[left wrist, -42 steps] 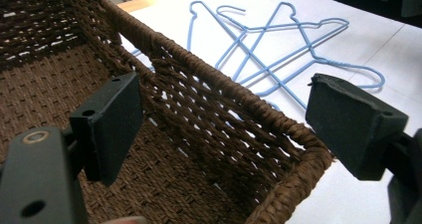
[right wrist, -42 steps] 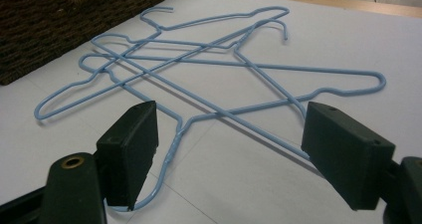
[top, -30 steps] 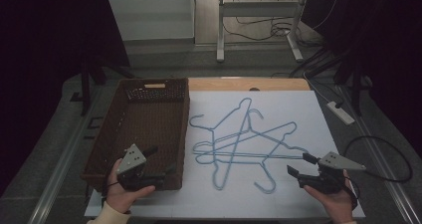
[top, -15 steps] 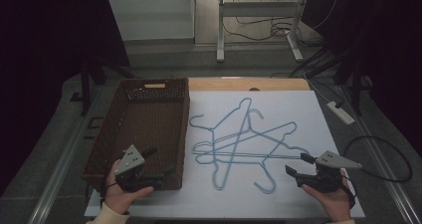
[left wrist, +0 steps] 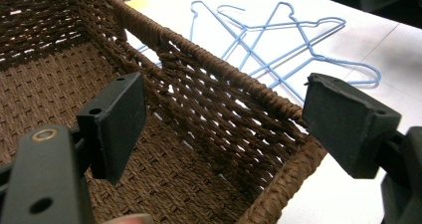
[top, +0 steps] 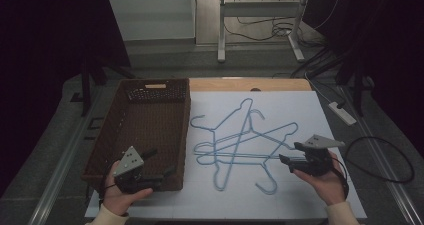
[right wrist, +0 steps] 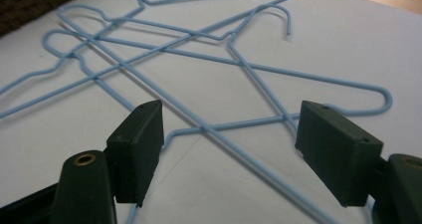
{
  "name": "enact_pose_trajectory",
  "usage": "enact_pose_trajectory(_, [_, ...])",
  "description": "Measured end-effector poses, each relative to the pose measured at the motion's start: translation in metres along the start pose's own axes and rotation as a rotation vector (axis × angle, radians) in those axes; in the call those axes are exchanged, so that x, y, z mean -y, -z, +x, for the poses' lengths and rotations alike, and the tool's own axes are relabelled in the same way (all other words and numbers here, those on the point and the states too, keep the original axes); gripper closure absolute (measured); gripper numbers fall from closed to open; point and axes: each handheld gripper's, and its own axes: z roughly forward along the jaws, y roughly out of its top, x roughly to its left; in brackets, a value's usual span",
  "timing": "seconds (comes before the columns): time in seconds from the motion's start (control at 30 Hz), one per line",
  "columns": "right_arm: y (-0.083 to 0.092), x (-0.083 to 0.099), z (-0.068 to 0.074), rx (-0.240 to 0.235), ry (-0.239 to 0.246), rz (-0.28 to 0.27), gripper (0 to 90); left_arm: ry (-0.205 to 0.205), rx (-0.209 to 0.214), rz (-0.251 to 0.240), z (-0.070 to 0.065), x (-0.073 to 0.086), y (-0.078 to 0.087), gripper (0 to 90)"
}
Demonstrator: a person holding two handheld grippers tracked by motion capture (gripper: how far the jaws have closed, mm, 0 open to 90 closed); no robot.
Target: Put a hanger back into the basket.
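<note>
Right gripper (top: 289, 155) has slid left toward the tangled blue wire hangers (top: 240, 140) at mid-frame, jaws wide, empty. Nearest wire runs crosswise just ahead; left gripper (top: 159, 164), also wide, hovers lower left over the wicker basket (top: 150, 92).

We hold two black two-jaw grippers, the left gripper (top: 159, 164) and the right gripper (top: 290, 154); each carries a grey three-cornered plate; cream sleeve cuffs; a black cable trails right.
</note>
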Motion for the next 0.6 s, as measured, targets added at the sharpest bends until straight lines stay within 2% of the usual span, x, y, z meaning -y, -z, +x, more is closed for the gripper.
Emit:
enact_pose_trajectory(0.03, [0.0,0.0,0.0,0.0,0.0,0.0,27.6,0.0,0.0,0.0,0.0,0.0,0.0,18.4])
enact_pose_trajectory(0.1, [-0.013,-0.016,-0.007,0.014,0.045,0.07,28.4,-0.004,0.002,0.002,-0.001,0.0,0.0,18.4])
enact_pose_trajectory(0.17, [-0.016,-0.019,-0.008,0.012,0.051,0.085,28.4,-0.005,0.001,0.003,-0.001,-0.001,-0.001,18.4])
enact_pose_trajectory(0.3, [-0.035,-0.041,-0.016,0.0,0.1,0.157,28.6,-0.005,-0.002,0.006,-0.002,0.0,-0.001,18.4])
enact_pose_trajectory(0.37, [-0.037,-0.044,-0.017,-0.008,0.106,0.168,28.6,-0.005,-0.003,0.007,-0.002,0.0,-0.001,18.4])
enact_pose_trajectory(0.4, [-0.045,-0.052,-0.019,-0.013,0.126,0.194,28.9,-0.007,-0.003,0.009,-0.002,0.001,-0.001,18.4])
enact_pose_trajectory(0.47, [-0.048,-0.054,-0.019,-0.016,0.131,0.203,29.1,-0.006,-0.005,0.007,-0.002,0.0,-0.001,18.4])
enact_pose_trajectory(0.6, [-0.065,-0.064,-0.024,-0.028,0.149,0.258,29.8,-0.01,-0.006,0.004,-0.003,0.0,0.0,18.4])
